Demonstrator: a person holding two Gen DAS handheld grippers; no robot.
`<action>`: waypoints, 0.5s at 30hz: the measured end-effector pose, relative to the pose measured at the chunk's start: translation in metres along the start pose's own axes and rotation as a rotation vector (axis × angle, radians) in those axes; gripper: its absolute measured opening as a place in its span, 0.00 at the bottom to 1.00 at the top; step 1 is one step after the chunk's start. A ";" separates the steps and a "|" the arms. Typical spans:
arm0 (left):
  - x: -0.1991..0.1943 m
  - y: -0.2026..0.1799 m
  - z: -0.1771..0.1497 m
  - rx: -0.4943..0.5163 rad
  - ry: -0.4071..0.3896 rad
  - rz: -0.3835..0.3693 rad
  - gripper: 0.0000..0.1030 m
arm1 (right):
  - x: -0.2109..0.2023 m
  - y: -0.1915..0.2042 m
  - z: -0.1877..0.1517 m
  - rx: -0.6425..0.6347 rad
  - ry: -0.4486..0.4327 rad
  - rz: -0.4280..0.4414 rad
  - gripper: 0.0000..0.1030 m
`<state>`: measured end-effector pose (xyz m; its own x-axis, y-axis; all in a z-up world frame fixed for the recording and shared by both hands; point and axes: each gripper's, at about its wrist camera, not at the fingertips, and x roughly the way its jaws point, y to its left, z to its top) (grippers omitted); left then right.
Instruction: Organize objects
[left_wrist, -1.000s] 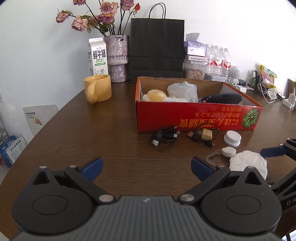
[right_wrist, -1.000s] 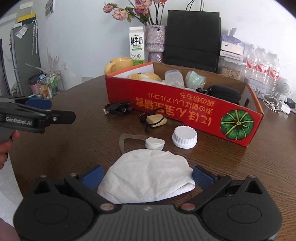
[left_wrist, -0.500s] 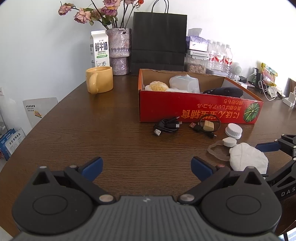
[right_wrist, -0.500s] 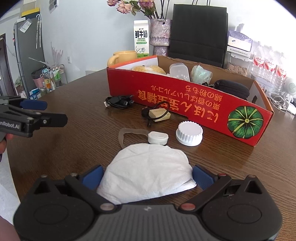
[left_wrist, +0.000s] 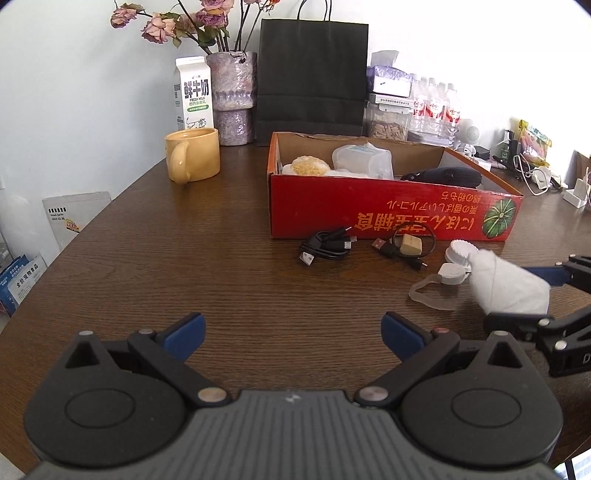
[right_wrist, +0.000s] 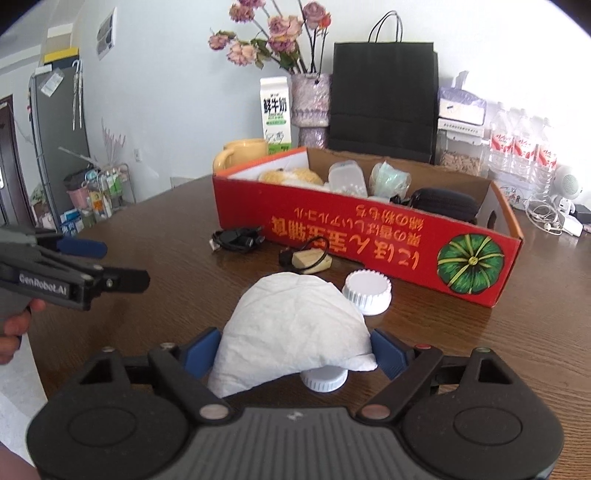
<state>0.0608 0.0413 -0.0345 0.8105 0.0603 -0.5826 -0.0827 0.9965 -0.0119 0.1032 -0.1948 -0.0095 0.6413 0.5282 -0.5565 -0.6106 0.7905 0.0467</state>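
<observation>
A white cloth pouch is gripped between the blue pads of my right gripper and lifted off the table; it also shows in the left wrist view. A red cardboard box holds a yellow bun, a clear container and a black case. In front of it lie a black cable bundle, a second cable with a tan block, a white ribbed cap and a small white lid. My left gripper is open and empty over bare table.
A yellow mug, milk carton, flower vase and black paper bag stand behind the box. Water bottles and chargers crowd the far right. The table edge curves at the left.
My right gripper has closed on the white pouch and raised it from the table toward the box. The left gripper has drawn back slightly.
</observation>
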 end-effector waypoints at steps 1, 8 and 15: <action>0.000 -0.001 0.001 0.003 0.000 -0.004 1.00 | -0.003 -0.002 0.001 0.004 -0.013 -0.007 0.85; 0.010 -0.020 0.005 0.046 0.005 -0.064 1.00 | -0.019 -0.021 0.005 0.031 -0.081 -0.096 0.85; 0.030 -0.049 0.012 0.086 0.016 -0.108 1.00 | -0.024 -0.039 0.004 0.050 -0.095 -0.146 0.85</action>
<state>0.0964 -0.0051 -0.0417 0.8025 -0.0483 -0.5946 0.0554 0.9984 -0.0063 0.1137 -0.2371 0.0051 0.7641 0.4315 -0.4796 -0.4853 0.8743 0.0135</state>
